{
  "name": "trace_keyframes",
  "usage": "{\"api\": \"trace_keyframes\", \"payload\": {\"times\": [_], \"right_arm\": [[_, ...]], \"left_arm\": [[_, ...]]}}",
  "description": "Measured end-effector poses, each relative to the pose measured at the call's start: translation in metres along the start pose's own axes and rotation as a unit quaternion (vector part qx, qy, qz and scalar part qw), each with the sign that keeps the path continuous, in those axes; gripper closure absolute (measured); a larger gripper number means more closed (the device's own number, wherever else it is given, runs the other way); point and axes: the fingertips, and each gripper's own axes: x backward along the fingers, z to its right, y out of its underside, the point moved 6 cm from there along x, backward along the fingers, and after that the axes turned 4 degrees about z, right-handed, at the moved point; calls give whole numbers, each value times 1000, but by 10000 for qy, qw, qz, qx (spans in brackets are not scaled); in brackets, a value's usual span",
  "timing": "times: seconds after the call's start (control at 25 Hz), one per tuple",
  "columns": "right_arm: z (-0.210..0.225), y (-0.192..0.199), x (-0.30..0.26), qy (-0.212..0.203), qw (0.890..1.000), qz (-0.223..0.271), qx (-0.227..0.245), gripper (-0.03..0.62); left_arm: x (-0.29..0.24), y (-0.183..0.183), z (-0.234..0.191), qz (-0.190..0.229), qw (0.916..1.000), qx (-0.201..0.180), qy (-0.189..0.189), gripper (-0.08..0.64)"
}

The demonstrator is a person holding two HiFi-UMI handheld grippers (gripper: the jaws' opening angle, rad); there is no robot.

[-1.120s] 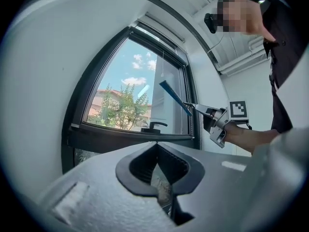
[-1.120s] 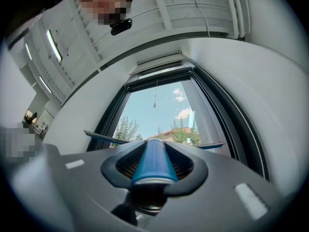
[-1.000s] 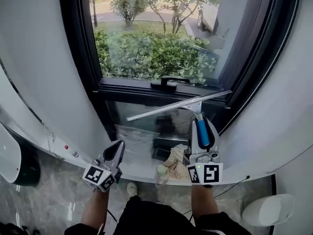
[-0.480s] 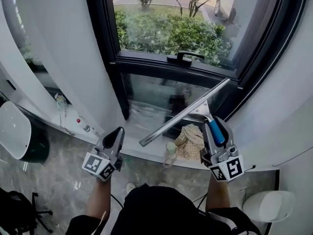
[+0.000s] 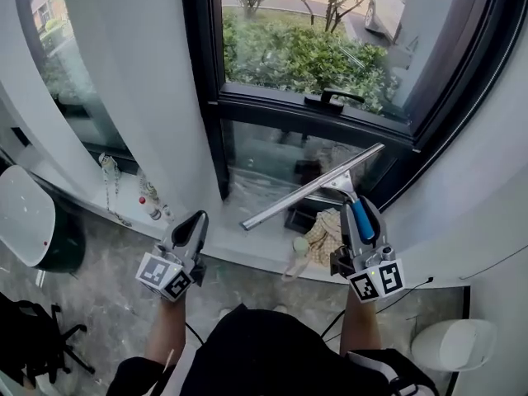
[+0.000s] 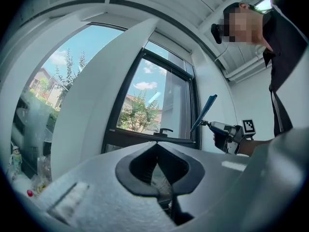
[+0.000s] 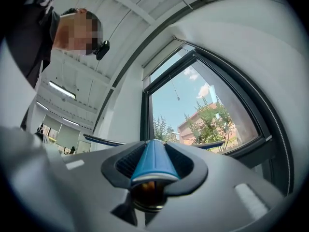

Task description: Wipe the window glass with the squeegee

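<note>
**Squeegee held up at the low pane**

The right gripper (image 5: 356, 214) is squeezed tight on the blue handle of the long silver squeegee (image 5: 312, 187). It holds the blade slanted in front of the low pane of the dark-framed window glass (image 5: 264, 157), likely ready to wipe. I cannot tell if it touches. The left gripper (image 5: 195, 226) is closed on nothing and hangs low, out of the way. The white-topped dark bin (image 5: 29, 221) hides what is inside.

A window handle (image 5: 332, 100) juts below the glass (image 5: 289, 48); cloth (image 5: 326, 234) crowds the sill (image 5: 241, 200).
</note>
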Motion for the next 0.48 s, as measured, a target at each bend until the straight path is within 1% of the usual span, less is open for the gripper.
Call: {"api": "trace_keyframes", "payload": {"times": [0.2,0.48], "right_arm": [[-15,3,-11,-204,9997,38,94,460],[-24,6,-15,-305,9992,36,237,459]], "left_arm": [[-6,-6,-11,12,9999,-25,146,560],[-10,-3,-14,-10,9996,24,270,560]]}}
